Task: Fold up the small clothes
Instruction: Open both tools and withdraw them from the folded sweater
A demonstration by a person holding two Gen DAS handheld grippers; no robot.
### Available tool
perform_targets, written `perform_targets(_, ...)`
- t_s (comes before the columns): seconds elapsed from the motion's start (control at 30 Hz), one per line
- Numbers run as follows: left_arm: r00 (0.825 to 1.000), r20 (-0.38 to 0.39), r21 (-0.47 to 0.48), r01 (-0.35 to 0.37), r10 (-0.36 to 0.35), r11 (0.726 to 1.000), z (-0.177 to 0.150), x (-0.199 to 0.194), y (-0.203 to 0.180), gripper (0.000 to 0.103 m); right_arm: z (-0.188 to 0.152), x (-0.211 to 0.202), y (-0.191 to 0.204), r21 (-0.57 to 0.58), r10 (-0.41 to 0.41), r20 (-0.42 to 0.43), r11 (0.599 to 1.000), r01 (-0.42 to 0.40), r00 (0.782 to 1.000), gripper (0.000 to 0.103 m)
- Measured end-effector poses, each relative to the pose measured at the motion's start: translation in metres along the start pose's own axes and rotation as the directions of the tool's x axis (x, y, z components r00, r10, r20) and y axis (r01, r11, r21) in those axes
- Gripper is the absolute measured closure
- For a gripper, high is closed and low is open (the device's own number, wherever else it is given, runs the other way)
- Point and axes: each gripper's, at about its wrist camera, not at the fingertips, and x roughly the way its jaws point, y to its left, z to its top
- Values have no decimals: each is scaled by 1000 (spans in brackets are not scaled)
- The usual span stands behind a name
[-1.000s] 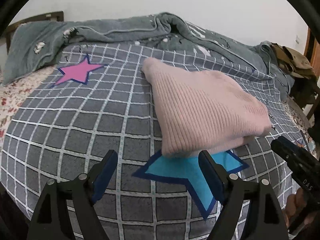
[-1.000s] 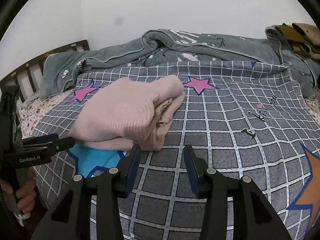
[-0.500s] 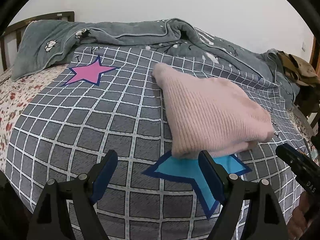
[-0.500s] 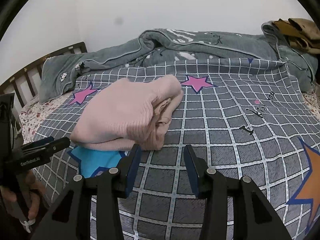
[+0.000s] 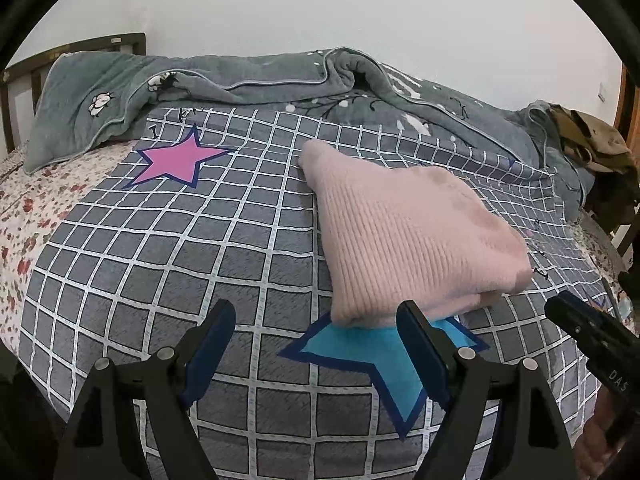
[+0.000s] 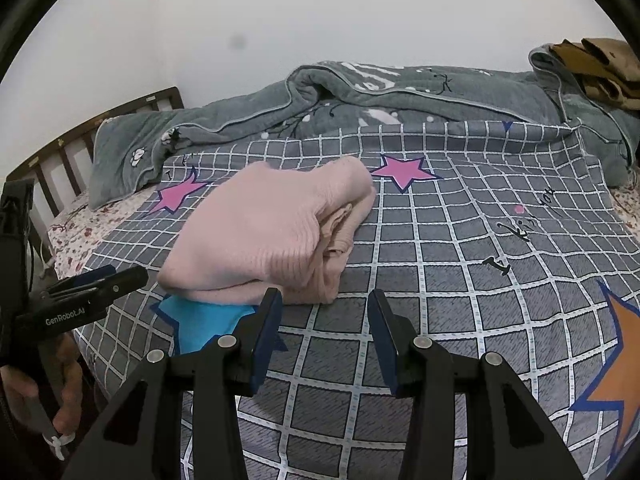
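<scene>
In the left wrist view, the left gripper (image 5: 316,322) hangs empty above the near edge of the bed, its blue-padded jaws spread wide. Past the tips, the folded pale pink ribbed knit sweater (image 5: 404,232) lies on the grey bed cover with a white grid (image 5: 160,252), its near corner overlapping the top of a bright blue star print (image 5: 376,354). A pink star print (image 5: 178,160) sits well apart to the left, with small black lettering just above it too small to read. A rumpled grey-green quilt (image 5: 248,80) runs along the wall, and a tan garment (image 5: 592,140) is heaped at the far right. The right gripper (image 5: 588,338) enters at the right edge; the letters "DAS" show on its body.

In the right wrist view, the right gripper (image 6: 324,312) is also parted and holds nothing, hovering just short of the sweater (image 6: 264,232). The left gripper (image 6: 100,284), seen side-on at the left, carries the label "GenRobot.AI". Black script on the cover to the right is partly legible as "I" and "you". An orange star print (image 6: 616,364) lies at the right edge.

Compared with half a second ago, both cameras sit slightly further back and left; the sweater has not moved, and both grippers keep the same opening.
</scene>
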Motion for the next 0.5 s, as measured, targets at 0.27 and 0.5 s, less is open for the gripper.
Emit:
perform_targets(0.27, 1000, -11, -1, 0, 0, 1000, -3, -1, 3, 21, -2, -1, -1, 4, 11, -3, 1000, -11, 1000, 59)
perform_targets(0.5, 998, -53, -41, 44, -46, 998, -11, 7, 11, 21, -8, 10, 2, -1, 16, -19, 1000, -16, 1000, 59)
